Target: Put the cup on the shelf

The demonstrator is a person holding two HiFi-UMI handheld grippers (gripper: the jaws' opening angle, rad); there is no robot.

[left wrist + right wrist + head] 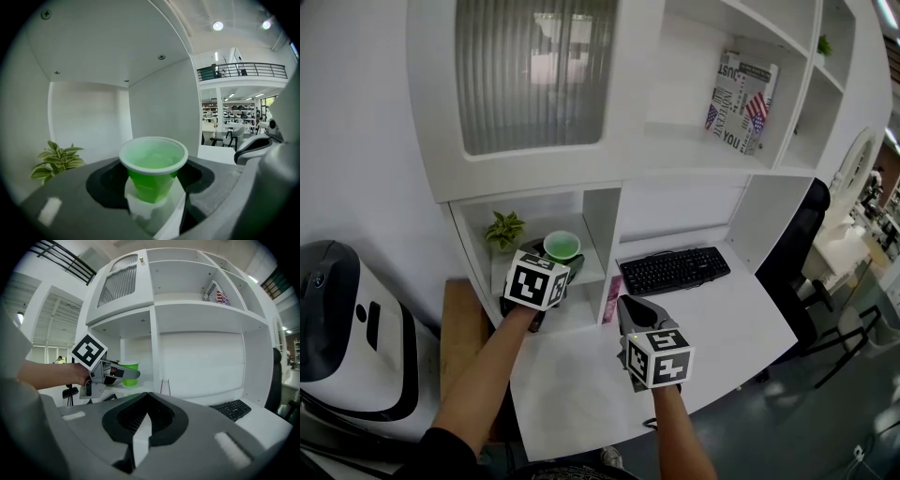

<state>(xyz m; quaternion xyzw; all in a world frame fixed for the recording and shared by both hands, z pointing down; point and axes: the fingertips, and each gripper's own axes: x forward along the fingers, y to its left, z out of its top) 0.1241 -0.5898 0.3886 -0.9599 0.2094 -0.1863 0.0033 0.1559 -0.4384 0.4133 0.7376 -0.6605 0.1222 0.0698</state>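
A white shelf (581, 164) unit fills the far side of the scene, rising from a white tabletop (722, 309) that carries a black keyboard (675, 270) toward the right. At the unit's lower left is an open compartment (84, 122), with a small potted plant (503, 230) in its left corner.

The right tool (140, 427) hangs over the near middle of the tabletop. Its jaws are closed together with nothing between them, and it is well apart from the compartment. The left tool (152, 187) is at the mouth of that compartment, clamped on the lower body of the cup (153, 168).

The cup is therefore already at the shelf, carried by the left hand, which is much the nearer of the two. It sits to the right of the plant and to the left of the compartment's right wall, clear of both. Its long axis stands upright with the mouth up, and the compartment floor lies directly beneath it. No view shows whether the base touches that floor, and the coming move turns on this. If there is a gap, the cup likely needs a short, level descent before the jaws part.

The cup is translucent green plastic with a paler rolled rim, and it tapers toward the base. It looks empty, and its thin wall seems faintly creased where the pads press.
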